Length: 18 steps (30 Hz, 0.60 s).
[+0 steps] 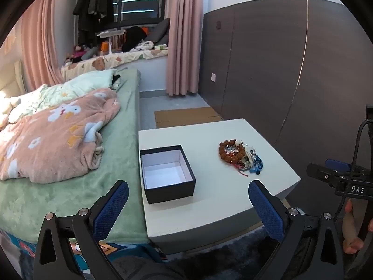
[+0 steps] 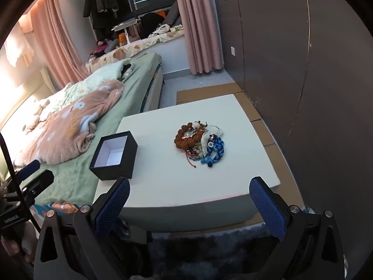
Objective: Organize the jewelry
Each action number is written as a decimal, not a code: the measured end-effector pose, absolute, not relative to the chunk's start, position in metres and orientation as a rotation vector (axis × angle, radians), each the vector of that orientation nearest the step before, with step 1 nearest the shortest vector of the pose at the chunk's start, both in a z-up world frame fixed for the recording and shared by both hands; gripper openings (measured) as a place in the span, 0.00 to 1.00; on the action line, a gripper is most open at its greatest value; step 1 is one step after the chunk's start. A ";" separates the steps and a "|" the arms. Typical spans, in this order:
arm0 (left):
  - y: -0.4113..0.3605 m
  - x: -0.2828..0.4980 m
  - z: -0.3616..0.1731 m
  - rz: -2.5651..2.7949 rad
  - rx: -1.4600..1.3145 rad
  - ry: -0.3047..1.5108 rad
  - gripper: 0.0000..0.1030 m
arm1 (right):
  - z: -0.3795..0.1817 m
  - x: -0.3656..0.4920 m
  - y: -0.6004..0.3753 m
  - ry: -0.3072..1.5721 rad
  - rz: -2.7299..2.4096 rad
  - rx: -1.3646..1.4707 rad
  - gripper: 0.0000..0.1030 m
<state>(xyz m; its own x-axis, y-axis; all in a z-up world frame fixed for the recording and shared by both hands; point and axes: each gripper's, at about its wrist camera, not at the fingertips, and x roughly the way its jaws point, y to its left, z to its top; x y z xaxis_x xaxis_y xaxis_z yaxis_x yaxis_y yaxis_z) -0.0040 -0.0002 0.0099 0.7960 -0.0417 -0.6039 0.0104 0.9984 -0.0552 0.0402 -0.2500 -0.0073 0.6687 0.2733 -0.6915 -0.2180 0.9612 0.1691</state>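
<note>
A bed [image 1: 70, 163] with a green sheet fills the left half of both views, a pink patterned blanket [image 1: 58, 140] heaped on it at centre left. A dark panelled wall [image 1: 268, 70] takes the right side, with pink curtains [image 1: 184, 35] at the top centre. A low white table [image 1: 209, 198] sits in the lower centre of both frames, its left edge against the bed.

On the table, at its left edge, stands a black box [image 1: 167, 175] with a white inside, lid off and nothing in it. Well apart from it, toward the right of the tabletop, lies the jewelry pile [image 1: 240, 157]: a brown bead bracelet [image 2: 188, 137] on the pile's left, a blue braided piece [image 2: 216, 151] on its right, and a red cord [image 2: 190, 161] trailing from the near side.

The left gripper [image 1: 188, 207] hangs at the bottom of its frame, its 2 blue-padded fingers spread wide with nothing between them. The right gripper [image 2: 190, 207] is likewise released and spread wide, holding nothing, short of the table's near edge.
</note>
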 end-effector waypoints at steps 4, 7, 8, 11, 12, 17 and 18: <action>-0.002 -0.002 0.013 -0.030 -0.051 0.644 0.99 | -0.008 0.043 -0.251 0.795 0.276 0.070 1.00; -0.004 -0.001 0.014 -0.029 -0.043 0.644 0.99 | -0.006 0.042 -0.251 0.791 0.276 0.060 1.00; -0.005 0.000 0.014 -0.028 -0.042 0.645 0.99 | -0.007 0.042 -0.251 0.791 0.277 0.059 1.00; 0.003 -0.005 0.012 -0.032 -0.051 0.643 0.99 | -0.006 0.042 -0.251 0.790 0.275 0.059 1.00; 0.003 -0.005 0.012 -0.032 -0.051 0.642 0.99 | -0.006 0.043 -0.252 0.789 0.274 0.059 1.00; 0.001 -0.006 0.013 -0.033 -0.044 0.636 0.99 | -0.007 0.045 -0.258 0.794 0.272 0.077 1.00; 0.000 -0.006 0.014 -0.032 -0.038 0.635 0.99 | -0.007 0.045 -0.259 0.792 0.276 0.084 1.00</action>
